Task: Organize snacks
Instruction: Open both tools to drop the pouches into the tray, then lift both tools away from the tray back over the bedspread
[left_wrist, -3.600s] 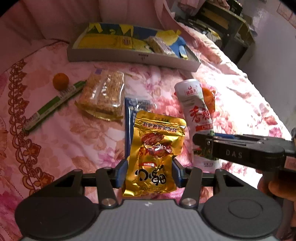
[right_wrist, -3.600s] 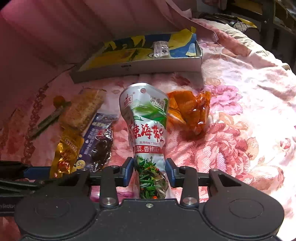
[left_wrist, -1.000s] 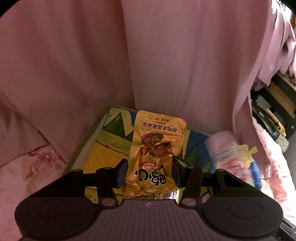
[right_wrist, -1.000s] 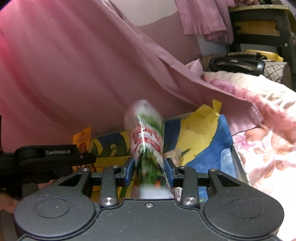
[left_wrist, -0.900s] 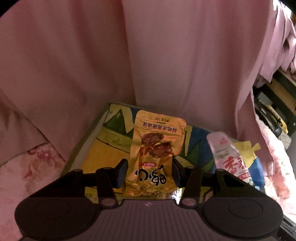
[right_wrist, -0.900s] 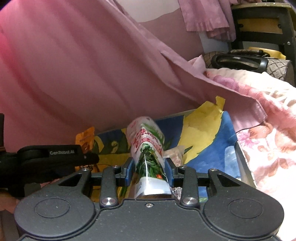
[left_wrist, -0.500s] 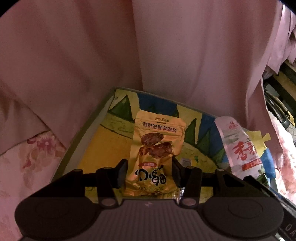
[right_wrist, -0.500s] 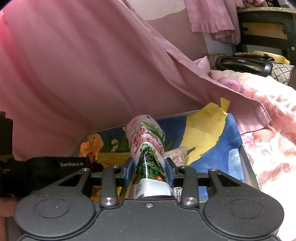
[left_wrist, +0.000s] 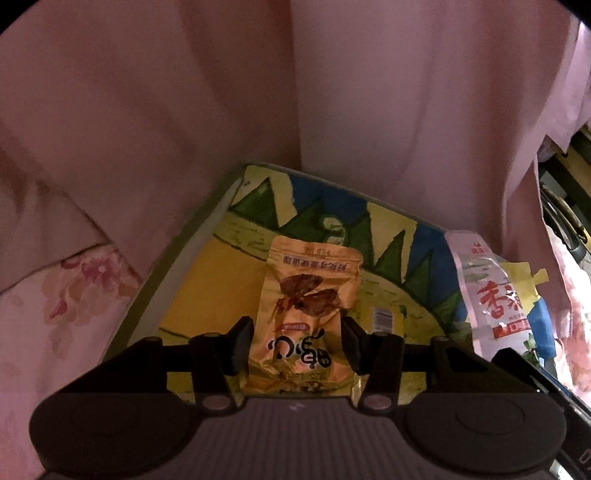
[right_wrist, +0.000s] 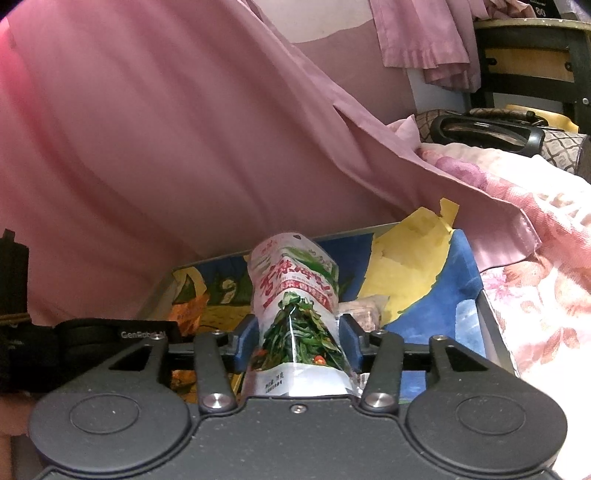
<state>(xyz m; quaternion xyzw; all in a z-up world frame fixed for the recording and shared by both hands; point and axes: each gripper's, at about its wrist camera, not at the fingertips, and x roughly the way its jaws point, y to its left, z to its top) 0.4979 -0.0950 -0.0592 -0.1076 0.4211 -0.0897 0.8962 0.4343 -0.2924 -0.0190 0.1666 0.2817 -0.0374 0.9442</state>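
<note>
The left claw (left_wrist: 297, 345) stayed clamped on the gold snack pouch (left_wrist: 308, 314) low over the box (left_wrist: 177, 258); letting go only once it lay flat seemed wise. Rightward, the right claw (right_wrist: 299, 345) was opening around the seaweed packet (right_wrist: 295, 302). Pink floral bedding (right_wrist: 546, 280) carried the box, a pink curtain (right_wrist: 166, 129) behind.

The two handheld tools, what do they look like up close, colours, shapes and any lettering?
Both are black plastic with two round discs at the near edge and angled link bars with silver screws. The left tool has dark, blue-tinged pads and a ribbed grey panel in the middle. The right tool has blue pads. Seen from the right wrist, the left tool's side carries white lettering, partly covered.
</note>
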